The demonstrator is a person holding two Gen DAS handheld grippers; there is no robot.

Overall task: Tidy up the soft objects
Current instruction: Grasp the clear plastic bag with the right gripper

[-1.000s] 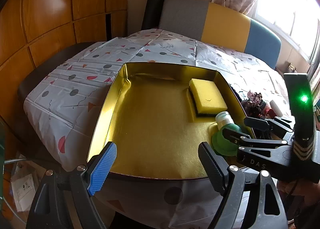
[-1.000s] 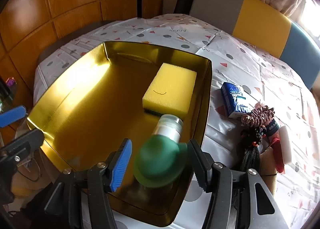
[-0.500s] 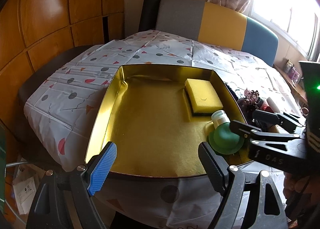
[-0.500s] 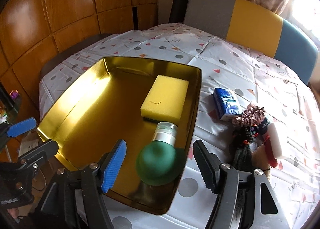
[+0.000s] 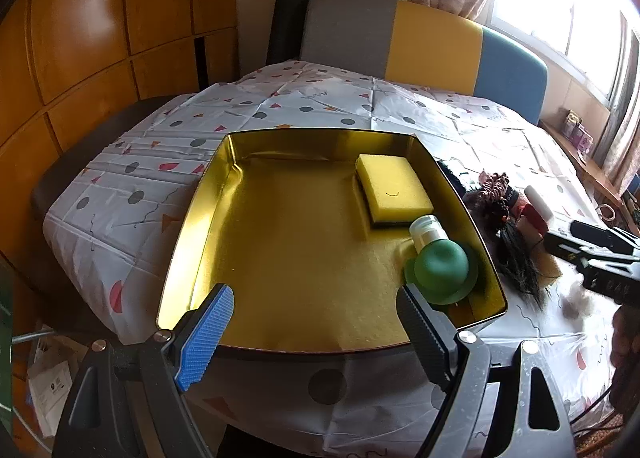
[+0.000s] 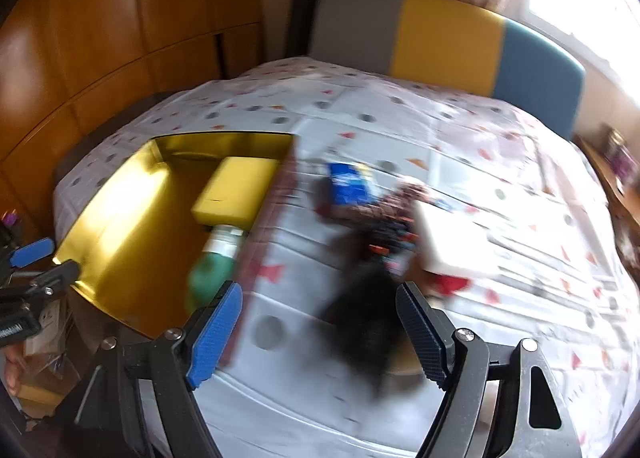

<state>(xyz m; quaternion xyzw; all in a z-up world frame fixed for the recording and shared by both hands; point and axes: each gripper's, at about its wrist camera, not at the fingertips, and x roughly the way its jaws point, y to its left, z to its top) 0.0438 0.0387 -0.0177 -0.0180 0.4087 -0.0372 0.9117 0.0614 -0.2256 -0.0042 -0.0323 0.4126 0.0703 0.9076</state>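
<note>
Patterned white cloth (image 5: 280,110) with grey dots and red triangles covered a table, and on it sat a shallow gold tray (image 5: 192,218).

Nearest the left wrist camera, the left gripper (image 5: 312,334) hung over the tray's near edge with its jaws wide apart and nothing between them.

Inside the tray, near its right wall, a green squeeze bottle (image 5: 440,270) lay on its side with its pale cap pointing away. Just beyond the cap, close against it, a yellow sponge (image 5: 394,186) lay flat in the far right corner.

Right of the tray, on the cloth, lay a loose heap: a black tuft of fibres (image 5: 516,258), a brown coiled hair tie (image 5: 494,186) and a white block (image 5: 538,206).

The right wrist view was blurred. The right gripper (image 6: 320,330) was above the cloth to the right of the tray, its jaws opening with nothing gripped; the black tuft (image 6: 368,322) showed on the cloth below the gap. Farther off lay a blue packet (image 6: 350,184).

At the far side stood a bench back (image 5: 432,46) in grey, yellow and blue, with wooden panelling (image 5: 100,38) on the left.
</note>
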